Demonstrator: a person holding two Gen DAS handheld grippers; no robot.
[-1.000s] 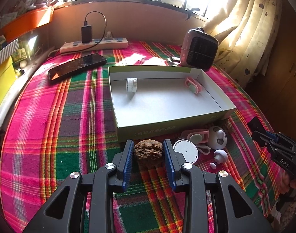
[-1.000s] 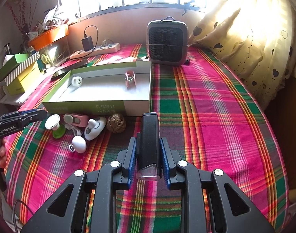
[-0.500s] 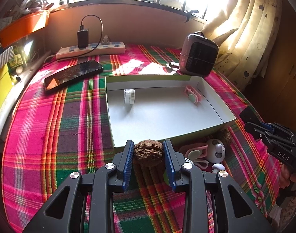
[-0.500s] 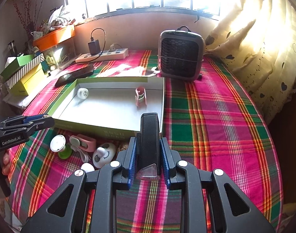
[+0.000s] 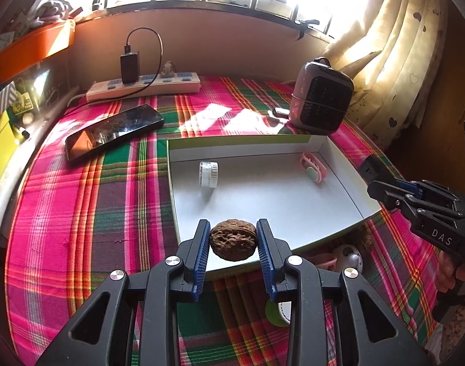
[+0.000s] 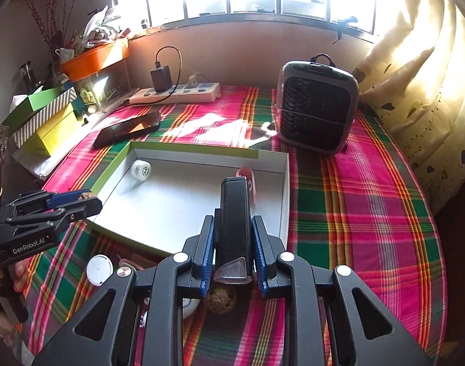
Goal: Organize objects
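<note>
Reading "GenRobot.AI" on left tool (image 6: 80,196), "DAS" on right tool (image 5: 382,183).

phone (image 5: 113,131), power strip (image 5: 144,87) — heater (image 5: 322,105), curtain (image 5: 394,45)

Left gripper (image 5: 233,241) angled downward, blue pads pressed on either side of a walnut (image 5: 233,243), right gripper (image 6: 233,244) angled downward, jaws clamped on an upright black case (image 6: 235,219), fingers of a hand (image 5: 449,276) partly visible behind the right gripper's handle
</note>
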